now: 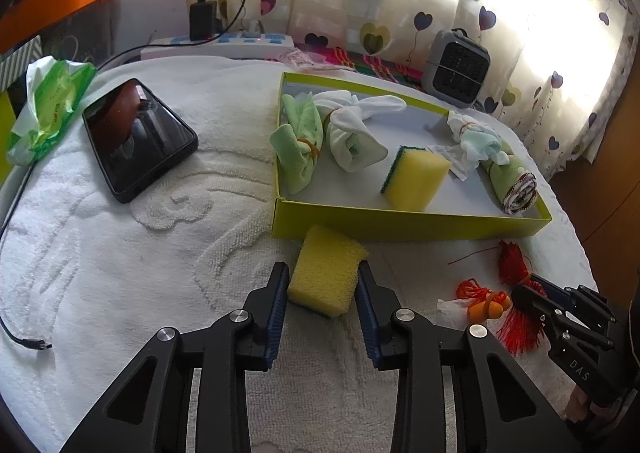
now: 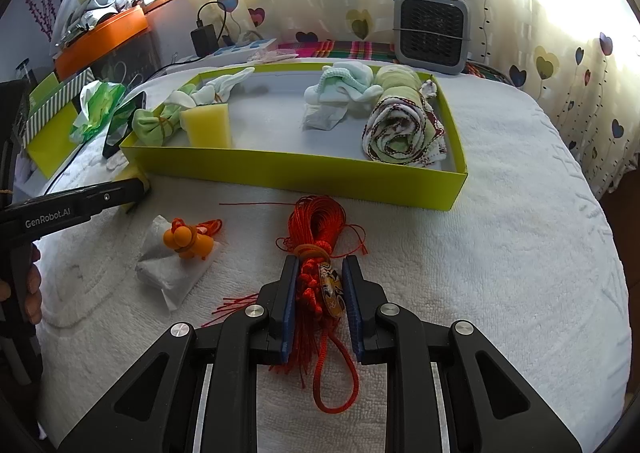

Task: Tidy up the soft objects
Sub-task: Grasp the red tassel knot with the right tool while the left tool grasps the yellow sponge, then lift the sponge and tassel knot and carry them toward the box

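A yellow sponge lies on the white towel in front of the lime-green box; my left gripper is shut on it, both pads touching its sides. The box holds a second yellow-green sponge, tied green and white cloths and a rolled towel. My right gripper is shut on a red tassel cord bundle with a painted pendant, resting on the towel. It also shows in the left wrist view.
An orange toy on a white sachet lies left of the tassel. A black phone, a green tissue pack, a power strip with charger and a grey fan heater stand around the box.
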Tool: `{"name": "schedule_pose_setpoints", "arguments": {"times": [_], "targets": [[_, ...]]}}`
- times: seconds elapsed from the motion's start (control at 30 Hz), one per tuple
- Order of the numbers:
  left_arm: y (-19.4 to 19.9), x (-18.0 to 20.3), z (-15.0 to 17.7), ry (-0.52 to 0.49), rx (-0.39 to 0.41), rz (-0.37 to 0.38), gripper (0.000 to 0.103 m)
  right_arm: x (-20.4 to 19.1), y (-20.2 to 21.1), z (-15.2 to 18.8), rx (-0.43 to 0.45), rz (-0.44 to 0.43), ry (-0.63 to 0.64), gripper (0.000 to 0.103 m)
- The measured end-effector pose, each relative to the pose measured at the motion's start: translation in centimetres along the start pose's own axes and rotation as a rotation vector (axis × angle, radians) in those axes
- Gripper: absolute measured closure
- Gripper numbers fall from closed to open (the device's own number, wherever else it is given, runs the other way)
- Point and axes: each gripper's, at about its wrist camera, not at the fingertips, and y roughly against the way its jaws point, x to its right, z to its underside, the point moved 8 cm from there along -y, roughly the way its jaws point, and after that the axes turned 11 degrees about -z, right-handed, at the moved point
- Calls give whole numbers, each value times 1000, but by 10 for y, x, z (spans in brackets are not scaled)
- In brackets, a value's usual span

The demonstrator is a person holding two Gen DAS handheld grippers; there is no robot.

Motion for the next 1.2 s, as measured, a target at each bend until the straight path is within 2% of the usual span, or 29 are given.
{"name": "schedule_pose_setpoints", "arguments": {"times": [0.57, 1.2], "targets": [[9, -1, -3, 3, 16, 6, 73, 1, 2, 0, 4, -8, -13, 83], [32, 5, -6, -17, 58, 17, 73, -5, 15, -6, 59, -21, -22, 85]]}}
